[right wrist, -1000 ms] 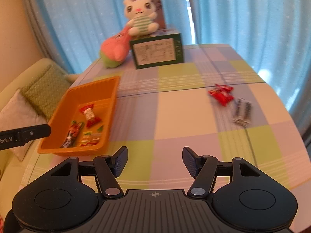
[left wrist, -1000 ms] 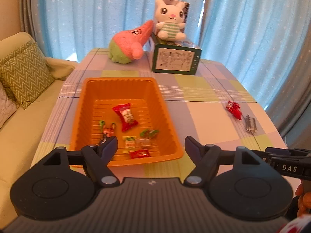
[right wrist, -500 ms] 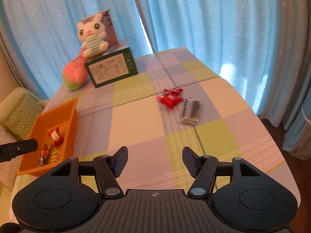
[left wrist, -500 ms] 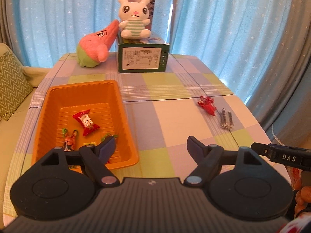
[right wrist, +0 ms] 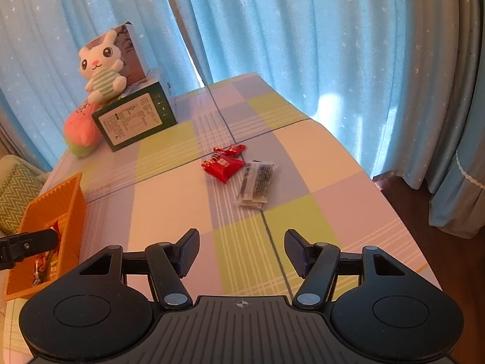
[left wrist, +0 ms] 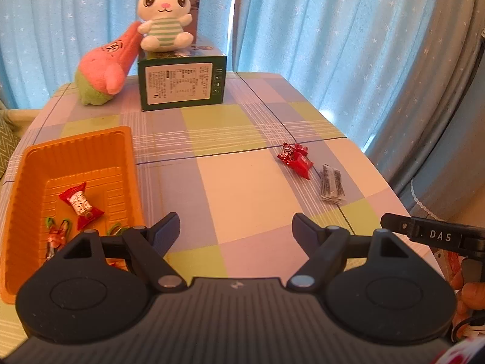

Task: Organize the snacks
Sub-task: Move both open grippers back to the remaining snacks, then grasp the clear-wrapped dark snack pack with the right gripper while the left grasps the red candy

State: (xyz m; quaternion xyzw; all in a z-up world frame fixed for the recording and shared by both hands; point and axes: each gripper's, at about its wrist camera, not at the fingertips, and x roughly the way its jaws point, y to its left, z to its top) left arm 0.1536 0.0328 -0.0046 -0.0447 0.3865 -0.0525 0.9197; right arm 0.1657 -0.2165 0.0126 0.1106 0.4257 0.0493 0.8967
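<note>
Red packets (right wrist: 223, 164) and clear sachets (right wrist: 257, 185) lie touching, well right of the orange bin (left wrist: 75, 151), both the right gripper (right wrist: 242, 253) and left gripper (left wrist: 236, 232) open and empty; risk: a pinch on one slick packet drags its neighbour.

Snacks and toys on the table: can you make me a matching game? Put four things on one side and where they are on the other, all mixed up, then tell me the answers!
Things
1. bunny
2. red packets
3. candy
4. pink plush

Places
A. inside the orange bin
B. lying on the tablecloth next to the clear packets
C. sitting on top of the green box
D. leaning against the left side of the green box

Answers: 1-C, 2-B, 3-A, 4-D
</note>
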